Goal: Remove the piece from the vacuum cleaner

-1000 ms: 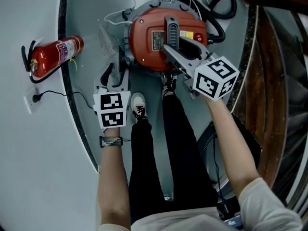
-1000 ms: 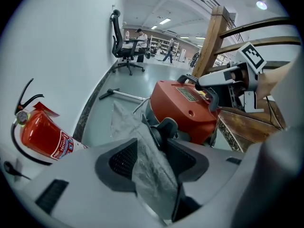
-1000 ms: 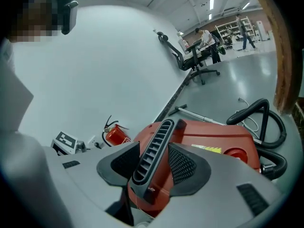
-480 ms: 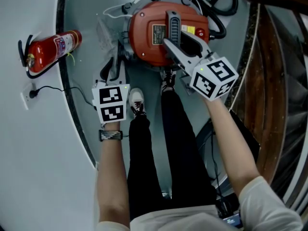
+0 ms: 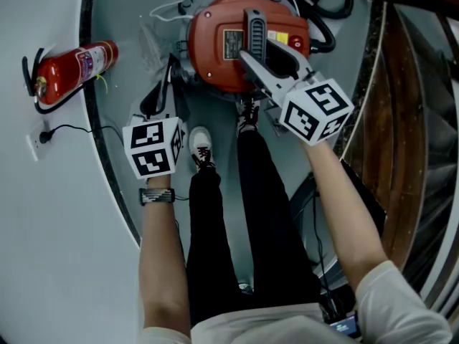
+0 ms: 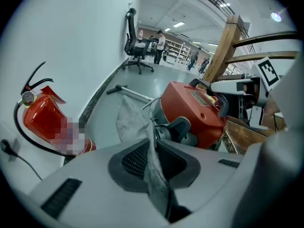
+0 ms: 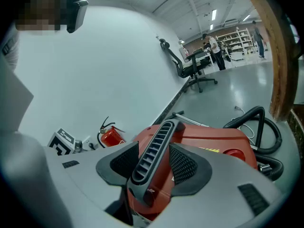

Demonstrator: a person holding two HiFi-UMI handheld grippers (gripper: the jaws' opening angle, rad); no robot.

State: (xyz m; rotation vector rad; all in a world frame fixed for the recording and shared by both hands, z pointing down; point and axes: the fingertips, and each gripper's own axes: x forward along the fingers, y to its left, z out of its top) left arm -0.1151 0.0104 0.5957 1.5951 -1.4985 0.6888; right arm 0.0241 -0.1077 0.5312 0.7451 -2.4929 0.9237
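Red vacuum cleaner (image 5: 215, 49) on floor; grey bag (image 6: 131, 120) beside.

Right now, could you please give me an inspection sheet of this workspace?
Surface: grey floor.
Job's things: red vacuum cleaner on the floor; grey bag beside it.
Clutter: fire extinguisher by the white wall.
Grippers: left gripper, jaws just closing, pinches the grey bag; right gripper, jaws just opening, straddles the dark handle without gripping.
Cables: black hose beyond the vacuum cleaner; cord from a wall socket.
Surroundings: wooden railing, office chair far off.
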